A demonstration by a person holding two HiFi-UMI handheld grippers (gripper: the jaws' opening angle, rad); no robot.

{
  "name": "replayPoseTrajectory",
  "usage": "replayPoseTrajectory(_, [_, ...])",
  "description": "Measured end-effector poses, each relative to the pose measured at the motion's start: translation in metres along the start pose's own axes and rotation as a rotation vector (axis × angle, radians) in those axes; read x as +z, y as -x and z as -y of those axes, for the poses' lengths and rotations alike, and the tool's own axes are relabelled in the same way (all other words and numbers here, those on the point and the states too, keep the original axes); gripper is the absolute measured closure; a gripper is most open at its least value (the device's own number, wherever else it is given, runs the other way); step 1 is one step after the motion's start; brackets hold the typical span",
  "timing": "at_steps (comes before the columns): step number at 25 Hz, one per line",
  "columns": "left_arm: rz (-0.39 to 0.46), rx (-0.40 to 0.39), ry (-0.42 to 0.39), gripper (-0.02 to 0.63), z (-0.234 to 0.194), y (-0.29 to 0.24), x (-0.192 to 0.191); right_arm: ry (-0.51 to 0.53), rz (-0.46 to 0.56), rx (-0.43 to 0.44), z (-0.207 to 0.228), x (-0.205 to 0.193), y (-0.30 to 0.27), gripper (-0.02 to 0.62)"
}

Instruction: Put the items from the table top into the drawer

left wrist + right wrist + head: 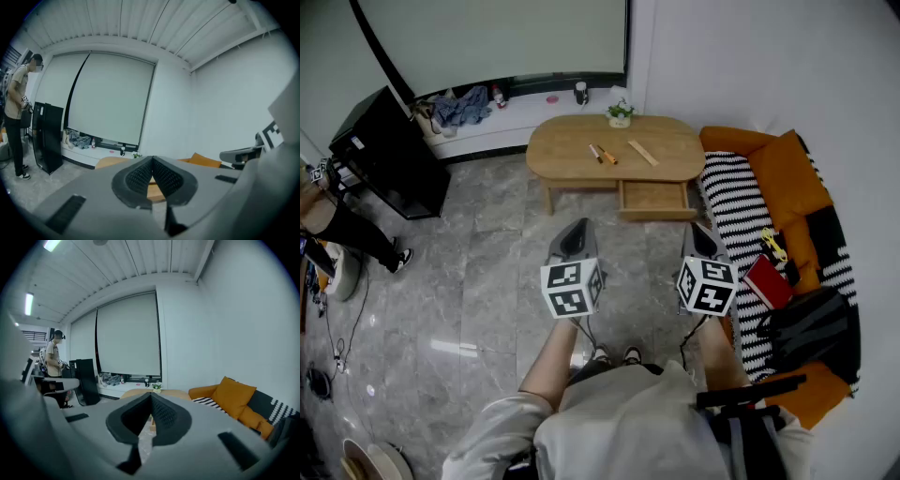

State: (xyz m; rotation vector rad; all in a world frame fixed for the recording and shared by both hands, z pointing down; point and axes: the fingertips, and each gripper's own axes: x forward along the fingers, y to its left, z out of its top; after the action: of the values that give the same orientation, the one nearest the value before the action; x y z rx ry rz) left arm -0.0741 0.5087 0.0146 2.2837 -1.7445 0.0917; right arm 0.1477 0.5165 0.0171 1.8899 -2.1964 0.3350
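pale sleeves (502,427) and bare forearms sit lowest in the head view, each hand carrying a gripper with a marker cube. left gripper (575,230) hovers over the grey stone floor (487,281), jaws clenched tip to tip with nothing between them. right gripper (703,234) hangs level with it, just beside a striped blanket (741,216) on the orange sofa (787,173); its jaws are likewise pressed together and empty. beyond both, well apart from them, the drawer (654,199) stands pulled out of the oval wooden table (562,150). on the table top lie two pen-like things (602,154) and, to their right, a flat wooden strip (642,153). a small potted plant (620,113) stands at the table's far edge.
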Motion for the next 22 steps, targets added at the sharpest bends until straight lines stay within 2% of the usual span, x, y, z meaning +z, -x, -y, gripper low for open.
replayPoseTrajectory(6, [0.0,-0.001,-0.002,0.598,-0.012,0.0,0.0,-0.063,0.002,0.004,-0.007,-0.003,-0.005,0.603])
replayPoseTrajectory(22, [-0.058,-0.042,-0.008,0.597,-0.054,-0.026,-0.013,-0.093,-0.065,-0.046,-0.03,-0.024,-0.034,0.603])
